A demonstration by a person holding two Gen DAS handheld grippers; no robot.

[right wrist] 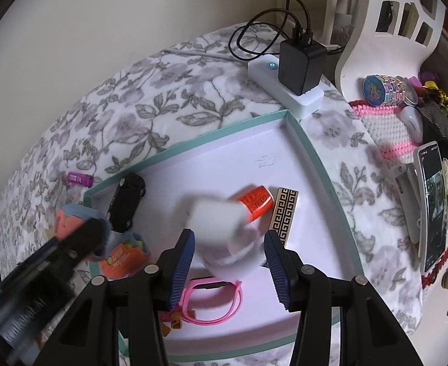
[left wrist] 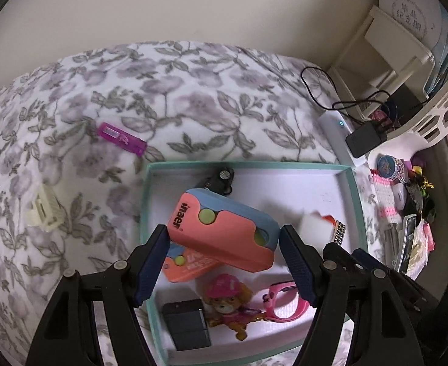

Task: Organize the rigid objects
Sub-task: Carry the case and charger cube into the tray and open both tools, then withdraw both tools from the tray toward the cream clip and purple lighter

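A pink and blue case [left wrist: 224,228] hangs tilted over the teal-rimmed white tray [left wrist: 144,201], and my left gripper [left wrist: 224,233] is shut on its two ends. A second pink case [left wrist: 187,267] lies beneath it in the tray. In the right wrist view the left gripper [right wrist: 56,253] is a dark blur at the tray's [right wrist: 193,143] left rim. My right gripper [right wrist: 228,235] is over the tray's middle. A blurred white block with an orange end [right wrist: 221,225] fills the gap between its pads and seems gripped.
The tray also holds a black toy car [right wrist: 126,201], a key-pattern lighter [right wrist: 285,213], a pink watch strap [right wrist: 215,302], a pup figure [left wrist: 227,302] and a black box [left wrist: 187,323]. On the floral blanket lie a purple stick [left wrist: 122,138] and a cream clip [left wrist: 45,210]. A power strip [right wrist: 285,88] and a phone [right wrist: 434,207] are to the right.
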